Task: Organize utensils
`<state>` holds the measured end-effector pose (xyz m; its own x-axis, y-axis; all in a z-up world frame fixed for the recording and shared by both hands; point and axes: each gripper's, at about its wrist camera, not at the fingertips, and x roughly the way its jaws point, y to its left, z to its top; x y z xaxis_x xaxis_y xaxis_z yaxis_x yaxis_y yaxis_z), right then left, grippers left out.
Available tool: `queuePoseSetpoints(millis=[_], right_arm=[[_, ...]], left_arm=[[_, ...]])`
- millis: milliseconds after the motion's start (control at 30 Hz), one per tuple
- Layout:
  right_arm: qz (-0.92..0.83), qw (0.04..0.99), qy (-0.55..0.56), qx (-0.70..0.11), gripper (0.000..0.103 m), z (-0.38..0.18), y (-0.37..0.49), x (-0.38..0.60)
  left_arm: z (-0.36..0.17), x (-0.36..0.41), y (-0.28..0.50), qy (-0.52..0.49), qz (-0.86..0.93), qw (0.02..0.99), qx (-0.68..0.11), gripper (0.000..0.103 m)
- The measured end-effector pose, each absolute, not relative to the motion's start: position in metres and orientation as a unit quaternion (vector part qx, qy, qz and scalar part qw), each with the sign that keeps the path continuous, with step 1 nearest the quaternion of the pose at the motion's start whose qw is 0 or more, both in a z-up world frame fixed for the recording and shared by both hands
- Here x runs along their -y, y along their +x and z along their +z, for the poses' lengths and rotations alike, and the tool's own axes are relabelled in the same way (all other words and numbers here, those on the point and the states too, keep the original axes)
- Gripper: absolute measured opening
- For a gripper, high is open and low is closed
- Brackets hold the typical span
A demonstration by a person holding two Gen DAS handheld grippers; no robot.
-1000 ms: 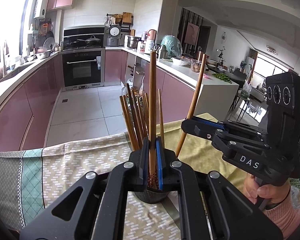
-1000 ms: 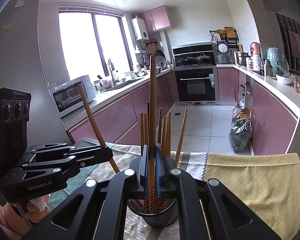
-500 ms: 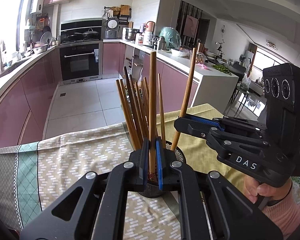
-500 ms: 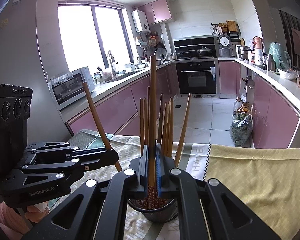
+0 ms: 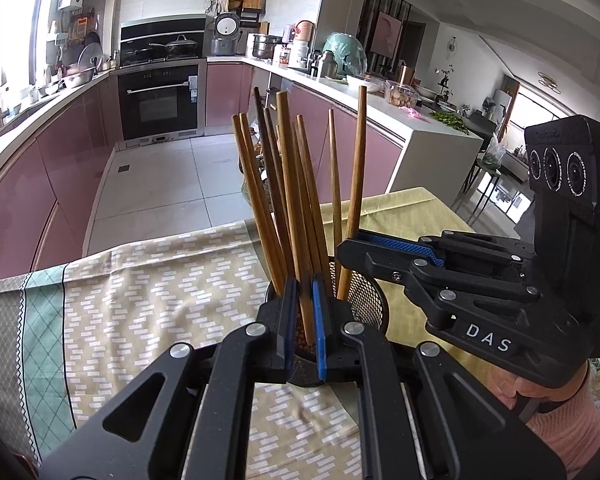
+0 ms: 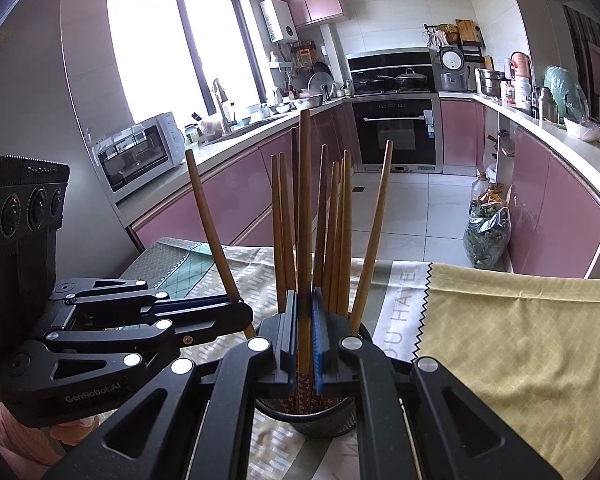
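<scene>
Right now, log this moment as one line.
left gripper: shut on chopstick | right gripper: shut on chopstick | both over holder

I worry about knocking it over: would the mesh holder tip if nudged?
Probably easily. The mesh holder looks light, and its tall chopsticks lean outward, well above the rim. It stands on loose cloth, so it may slide first.

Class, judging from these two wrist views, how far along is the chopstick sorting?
Done: several brown wooden chopsticks stand in the black mesh cup. In hand: the left gripper and right gripper each clamp one chopstick over the cup. Left: releasing both.
</scene>
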<state>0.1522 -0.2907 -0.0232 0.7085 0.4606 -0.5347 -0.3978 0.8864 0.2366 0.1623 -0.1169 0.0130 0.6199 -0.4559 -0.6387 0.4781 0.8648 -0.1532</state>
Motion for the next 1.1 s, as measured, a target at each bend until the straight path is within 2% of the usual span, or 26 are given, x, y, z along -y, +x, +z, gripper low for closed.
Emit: queuePoseSetpoints(millis=[367, 567, 667, 700, 733, 767, 833, 867, 933, 967, 1000, 1033, 1100], right_arm=[[0.233, 0.922, 0.06, -0.305, 0.008, -0.026, 0.15, 0.293], [0.234, 0.922, 0.058, -0.302, 0.01, -0.027, 0.141, 0.294], [0.23, 0.924, 0.058, -0.3, 0.023, -0.029, 0.134, 0.295], [0.224, 0.926, 0.058, -0.297, 0.029, -0.03, 0.131, 0.295], [0.217, 0.929, 0.057, -0.295, 0.035, -0.031, 0.128, 0.295], [0.211, 0.931, 0.057, -0.293, 0.038, -0.032, 0.125, 0.296], [0.2, 0.935, 0.057, -0.287, 0.048, -0.034, 0.118, 0.297], [0.196, 0.937, 0.057, -0.284, 0.051, -0.035, 0.115, 0.298], [0.184, 0.943, 0.056, -0.273, 0.066, -0.036, 0.107, 0.299], [0.179, 0.945, 0.054, -0.268, 0.07, -0.037, 0.103, 0.299], [0.174, 0.948, 0.053, -0.263, 0.078, -0.038, 0.099, 0.299], [0.168, 0.951, 0.052, -0.256, 0.082, -0.039, 0.095, 0.299], [0.164, 0.954, 0.049, -0.247, 0.085, -0.04, 0.086, 0.298]], left_arm=[[0.0, 0.113, 0.164, 0.015, -0.261, 0.9, -0.349, 0.01], [0.0, 0.101, 0.152, 0.005, -0.25, 0.911, -0.329, 0.027], [0.002, 0.093, 0.142, 0.007, -0.234, 0.921, -0.31, 0.041], [0.002, 0.09, 0.138, 0.009, -0.228, 0.925, -0.303, 0.05], [0.003, 0.086, 0.133, 0.012, -0.22, 0.93, -0.295, 0.057], [0.002, 0.083, 0.129, 0.016, -0.21, 0.935, -0.286, 0.059], [0.003, 0.075, 0.119, 0.024, -0.189, 0.943, -0.272, 0.075], [0.002, 0.071, 0.114, 0.027, -0.178, 0.948, -0.263, 0.078], [0.0, 0.064, 0.106, 0.033, -0.161, 0.954, -0.252, 0.086], [-0.001, 0.06, 0.101, 0.033, -0.154, 0.956, -0.247, 0.09], [-0.001, 0.055, 0.098, 0.032, -0.145, 0.959, -0.242, 0.095], [-0.003, 0.052, 0.093, 0.03, -0.136, 0.962, -0.236, 0.095], [-0.003, 0.046, 0.087, 0.029, -0.119, 0.966, -0.227, 0.097]])
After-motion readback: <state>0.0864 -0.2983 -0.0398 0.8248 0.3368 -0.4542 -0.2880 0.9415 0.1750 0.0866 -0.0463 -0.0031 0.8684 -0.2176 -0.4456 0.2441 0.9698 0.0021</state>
